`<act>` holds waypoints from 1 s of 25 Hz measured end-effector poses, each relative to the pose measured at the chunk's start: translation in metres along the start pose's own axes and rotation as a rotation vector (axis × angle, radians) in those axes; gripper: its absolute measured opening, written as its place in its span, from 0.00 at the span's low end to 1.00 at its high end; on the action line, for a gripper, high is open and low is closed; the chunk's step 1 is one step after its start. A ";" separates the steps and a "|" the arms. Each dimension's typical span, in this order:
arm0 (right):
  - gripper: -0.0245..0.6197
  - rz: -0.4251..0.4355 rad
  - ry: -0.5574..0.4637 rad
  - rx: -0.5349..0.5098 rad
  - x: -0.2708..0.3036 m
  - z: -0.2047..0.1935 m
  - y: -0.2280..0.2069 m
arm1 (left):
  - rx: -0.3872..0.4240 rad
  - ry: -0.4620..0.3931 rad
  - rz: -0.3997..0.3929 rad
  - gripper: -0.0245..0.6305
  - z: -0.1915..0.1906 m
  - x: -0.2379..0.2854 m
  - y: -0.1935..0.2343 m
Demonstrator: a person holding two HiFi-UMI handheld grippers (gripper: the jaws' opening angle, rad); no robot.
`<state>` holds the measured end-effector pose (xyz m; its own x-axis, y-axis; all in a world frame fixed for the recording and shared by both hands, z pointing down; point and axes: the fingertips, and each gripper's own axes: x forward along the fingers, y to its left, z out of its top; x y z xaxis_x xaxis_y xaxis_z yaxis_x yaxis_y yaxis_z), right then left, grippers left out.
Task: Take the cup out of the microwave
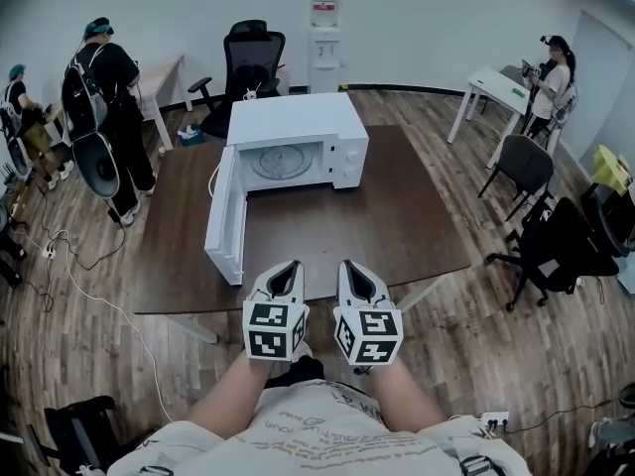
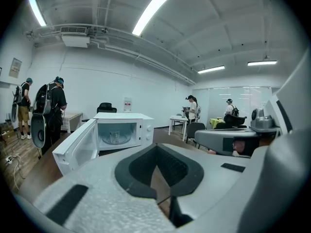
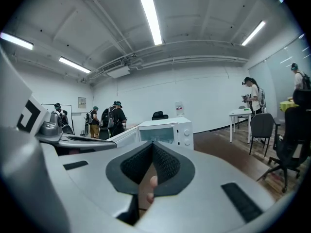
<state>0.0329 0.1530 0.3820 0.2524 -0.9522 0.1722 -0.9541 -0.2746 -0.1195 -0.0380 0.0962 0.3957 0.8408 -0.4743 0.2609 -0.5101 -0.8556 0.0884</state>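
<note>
A white microwave (image 1: 298, 127) stands at the far side of a dark brown table (image 1: 397, 226), its door (image 1: 223, 228) swung wide open to the left. In the left gripper view a clear glass cup (image 2: 115, 136) sits on the turntable inside the lit cavity; in the head view it barely shows. Both grippers hover side by side over the table's near edge, well short of the microwave. My left gripper (image 1: 290, 267) (image 2: 156, 146) is shut and holds nothing. My right gripper (image 1: 348, 266) (image 3: 153, 144) is shut and empty too, pointing at the microwave (image 3: 165, 130).
A black office chair (image 1: 248, 62) and a water dispenser (image 1: 323, 28) stand behind the table. Two people (image 1: 104, 107) are at the left, another person (image 1: 552, 82) by a white desk (image 1: 496, 92) at the right. More chairs (image 1: 556, 246) stand right. A white cable (image 1: 99, 296) trails over the floor.
</note>
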 end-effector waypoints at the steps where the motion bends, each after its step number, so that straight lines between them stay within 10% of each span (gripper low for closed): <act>1: 0.06 -0.002 0.000 -0.002 0.004 0.000 -0.001 | -0.003 0.001 -0.002 0.06 0.000 0.005 0.003; 25: 0.05 0.056 0.063 0.014 0.144 0.019 -0.036 | -0.045 0.035 -0.014 0.06 0.032 0.135 0.069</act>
<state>0.1064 0.0235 0.3924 0.1878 -0.9558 0.2263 -0.9639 -0.2236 -0.1447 0.0462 -0.0340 0.4063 0.8412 -0.4543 0.2932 -0.5069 -0.8514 0.1352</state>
